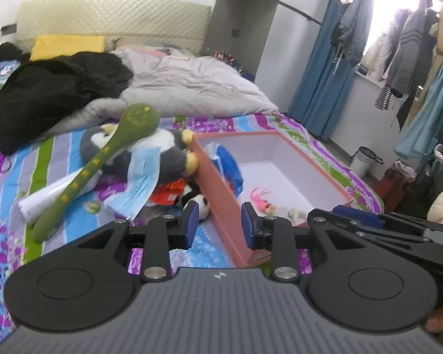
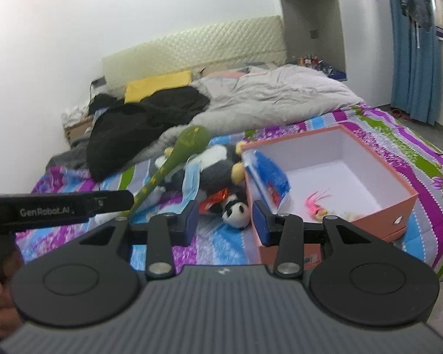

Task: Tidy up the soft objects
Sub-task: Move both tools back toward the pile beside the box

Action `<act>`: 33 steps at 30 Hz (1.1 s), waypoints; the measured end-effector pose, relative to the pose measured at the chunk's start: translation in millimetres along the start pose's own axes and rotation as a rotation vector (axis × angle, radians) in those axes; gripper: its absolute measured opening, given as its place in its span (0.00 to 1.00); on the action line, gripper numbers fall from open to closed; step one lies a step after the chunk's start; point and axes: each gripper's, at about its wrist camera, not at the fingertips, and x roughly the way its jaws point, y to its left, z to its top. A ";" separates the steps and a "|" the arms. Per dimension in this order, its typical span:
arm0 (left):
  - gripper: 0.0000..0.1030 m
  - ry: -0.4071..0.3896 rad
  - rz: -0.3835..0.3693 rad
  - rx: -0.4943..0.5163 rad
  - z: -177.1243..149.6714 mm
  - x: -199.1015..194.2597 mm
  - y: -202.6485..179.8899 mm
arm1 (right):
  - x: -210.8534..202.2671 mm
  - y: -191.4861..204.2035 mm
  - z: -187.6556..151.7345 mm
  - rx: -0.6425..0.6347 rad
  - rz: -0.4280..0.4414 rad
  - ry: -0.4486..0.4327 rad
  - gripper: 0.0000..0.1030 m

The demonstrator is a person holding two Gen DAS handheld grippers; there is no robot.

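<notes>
A salmon box (image 1: 221, 197) with a white inside lies on the striped bedspread. It holds a blue bag (image 1: 229, 165) and a pink feathery toy (image 1: 262, 199). Left of it are a grey-and-white penguin plush (image 1: 159, 150), a green spoon-shaped plush (image 1: 103, 159), a blue face mask (image 1: 141, 177) and a small panda toy (image 1: 200, 203). My left gripper (image 1: 219, 225) hovers open and empty over the box's near left wall. My right gripper (image 2: 226, 224) is open too, short of the panda toy (image 2: 236, 211) and the box (image 2: 398, 206).
A grey duvet (image 1: 192, 82), a black jacket (image 1: 53, 88) and a yellow pillow (image 1: 68, 45) fill the bed's far half. A red packet (image 1: 169, 193) and rolled white paper (image 1: 44, 197) lie among the toys. On the right are a blue curtain (image 1: 325, 73), hanging clothes and a floor bin (image 1: 363, 159).
</notes>
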 end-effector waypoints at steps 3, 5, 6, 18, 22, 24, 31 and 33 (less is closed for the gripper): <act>0.39 0.011 0.014 -0.036 -13.3 -2.0 12.7 | 5.5 9.9 -9.9 -0.025 -0.003 0.022 0.42; 0.39 0.023 0.022 -0.054 -22.2 0.3 21.5 | 10.7 17.4 -17.5 -0.042 -0.004 0.044 0.42; 0.39 0.027 0.028 -0.058 -25.9 0.4 25.1 | 14.8 21.0 -20.7 -0.046 0.000 0.059 0.42; 0.39 0.076 0.105 -0.099 -29.7 54.5 81.7 | 83.0 39.4 -22.7 -0.028 -0.013 0.156 0.42; 0.39 0.094 0.116 -0.076 -21.2 89.5 100.9 | 117.1 42.6 -19.4 0.016 -0.006 0.181 0.42; 0.39 0.108 0.121 -0.068 -18.8 106.0 109.7 | 134.0 43.9 -17.8 0.033 -0.008 0.195 0.42; 0.39 0.162 0.100 -0.074 -16.2 168.1 144.6 | 193.5 41.1 -10.2 0.099 -0.007 0.244 0.41; 0.39 0.181 0.095 -0.086 -17.7 183.6 152.6 | 210.2 39.8 -9.0 0.110 -0.010 0.256 0.41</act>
